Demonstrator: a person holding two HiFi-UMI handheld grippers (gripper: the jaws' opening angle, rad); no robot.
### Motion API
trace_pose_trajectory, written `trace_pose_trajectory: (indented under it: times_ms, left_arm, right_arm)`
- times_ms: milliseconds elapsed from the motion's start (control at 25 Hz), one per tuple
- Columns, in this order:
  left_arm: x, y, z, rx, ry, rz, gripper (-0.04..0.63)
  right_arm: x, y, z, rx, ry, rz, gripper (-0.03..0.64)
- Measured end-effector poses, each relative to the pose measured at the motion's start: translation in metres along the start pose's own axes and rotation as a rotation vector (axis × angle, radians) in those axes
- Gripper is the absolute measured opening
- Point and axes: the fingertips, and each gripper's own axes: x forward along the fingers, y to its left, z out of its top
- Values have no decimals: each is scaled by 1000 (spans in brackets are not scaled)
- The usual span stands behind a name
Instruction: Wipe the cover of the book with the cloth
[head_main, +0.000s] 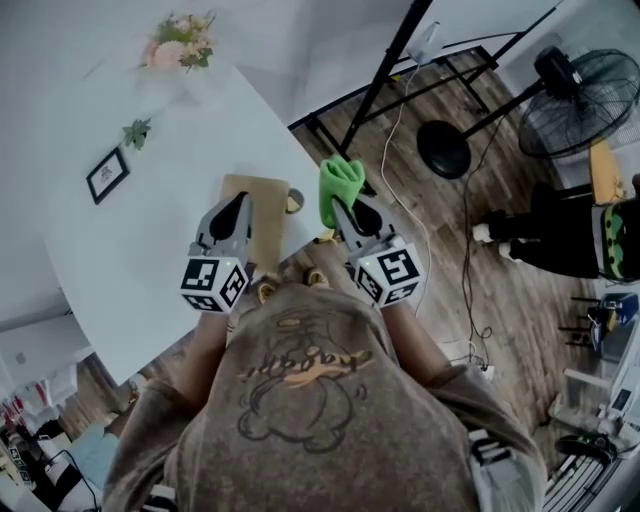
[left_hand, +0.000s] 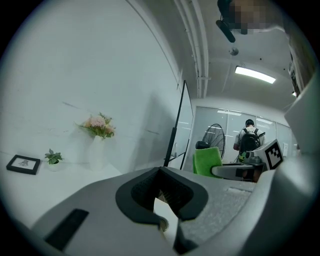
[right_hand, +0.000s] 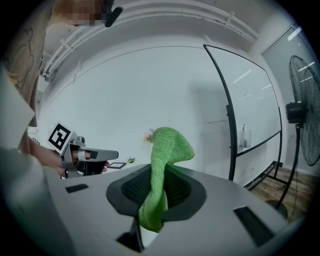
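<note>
A tan-covered book (head_main: 270, 220) lies on the white table (head_main: 150, 250) near its front edge. My left gripper (head_main: 236, 212) hovers over the book's left part, its jaws together with nothing between them; in the left gripper view it (left_hand: 161, 187) points up at the wall. To the right, off the table's edge, my right gripper (head_main: 345, 208) is shut on a green cloth (head_main: 340, 182), whose free end sticks up above the jaws. In the right gripper view the cloth (right_hand: 167, 145) stands pinched between the pads. The book is hidden in both gripper views.
A flower vase (head_main: 180, 45), a small plant (head_main: 136, 131) and a framed picture (head_main: 107, 174) stand at the table's far side. A small round object (head_main: 294, 201) sits beside the book. On the wooden floor to the right are a black stand base (head_main: 443, 148), cables and a fan (head_main: 585, 100).
</note>
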Motion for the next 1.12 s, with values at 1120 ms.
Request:
trace_pose_trajectory:
  times_ms: [1120]
  left_arm:
    - [-11,3,-19,11,25,38,5]
  right_arm:
    - [0,3,-30,23,49,-30,60]
